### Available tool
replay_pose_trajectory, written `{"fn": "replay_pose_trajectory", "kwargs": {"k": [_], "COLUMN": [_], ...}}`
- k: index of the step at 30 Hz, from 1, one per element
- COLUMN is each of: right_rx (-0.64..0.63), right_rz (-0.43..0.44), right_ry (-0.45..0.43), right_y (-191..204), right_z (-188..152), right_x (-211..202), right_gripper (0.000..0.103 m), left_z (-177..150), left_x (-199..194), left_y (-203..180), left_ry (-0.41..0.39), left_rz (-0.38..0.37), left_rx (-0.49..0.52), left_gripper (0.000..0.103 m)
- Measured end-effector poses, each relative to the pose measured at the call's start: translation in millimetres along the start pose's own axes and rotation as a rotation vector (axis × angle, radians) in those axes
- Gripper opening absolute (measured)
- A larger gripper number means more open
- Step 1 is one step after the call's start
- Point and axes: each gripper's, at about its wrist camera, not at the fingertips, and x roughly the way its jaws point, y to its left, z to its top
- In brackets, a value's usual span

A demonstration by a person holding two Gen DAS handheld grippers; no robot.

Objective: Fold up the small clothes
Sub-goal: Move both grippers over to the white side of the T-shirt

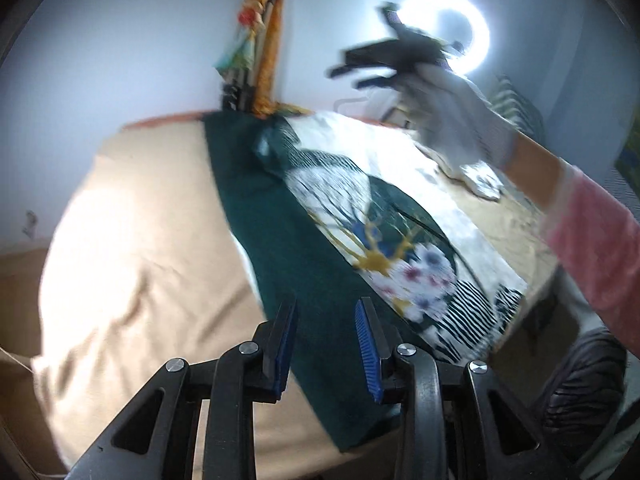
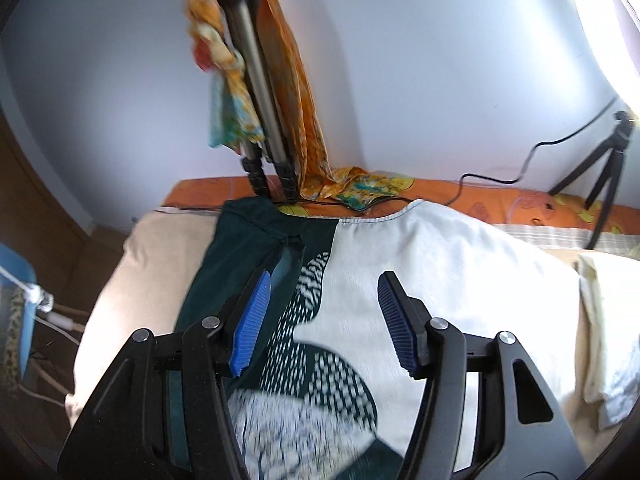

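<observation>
A ring light (image 1: 448, 36) glowed by the wall. An orange scarf (image 2: 288, 92) hung on a tripod (image 2: 256, 120). A small black tripod (image 2: 608, 172) stood on the bed (image 2: 500, 200).

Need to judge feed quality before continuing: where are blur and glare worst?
Left wrist view: ring light blows out to glare, the raised right gripper is motion-smeared, and the patterned garment is soft. Right wrist view: garment print blurs near the bottom edge; the tripod reads fairly clearly.

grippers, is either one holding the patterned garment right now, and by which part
Nothing is held. The left gripper and right gripper both have open jaws with nothing between them, above the green-and-white patterned garment lying flat on the bed.
</observation>
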Motion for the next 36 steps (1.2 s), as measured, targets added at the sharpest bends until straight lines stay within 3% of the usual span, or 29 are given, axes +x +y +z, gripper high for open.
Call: {"fn": "replay_pose_trajectory", "kwargs": {"k": [8, 13, 25, 29, 31, 36], "right_rx": [-0.012, 0.001, 0.041, 0.07, 0.068, 0.058], "right_rz": [0.042, 0.059, 0.035, 0.031, 0.039, 0.069], "right_ry": [-0.058, -0.068, -0.027, 0.005, 0.029, 0.04], "right_y": [-11.5, -23.6, -73.3, -92.7, -97.6, -94.6], "right_z": [-33.9, -54.7, -128.1, -155.3, -164.3, -166.5], "right_x": [-74.7, -107.1, -144.7, -146.0, -144.6, -142.6], "right_gripper": [0.059, 0.058, 0.056, 0.056, 0.056, 0.057], "left_z": [56.6, 65.3, 6.0, -16.1, -26.3, -47.2], "left_x": [-16.9, -2.3, 47.9, 55.4, 59.1, 73.9], "left_y": [-10.7, -26.4, -85.2, -105.3, -111.0, -110.0], "left_ry": [-0.062, -0.038, 0.064, 0.078, 0.076, 0.103], "left_rz": [0.042, 0.03, -0.006, 0.054, 0.098, 0.131], "left_rx": [0.067, 0.045, 0.03, 0.096, 0.119, 0.092], "left_gripper": [0.03, 0.03, 0.03, 0.04, 0.053, 0.052]}}
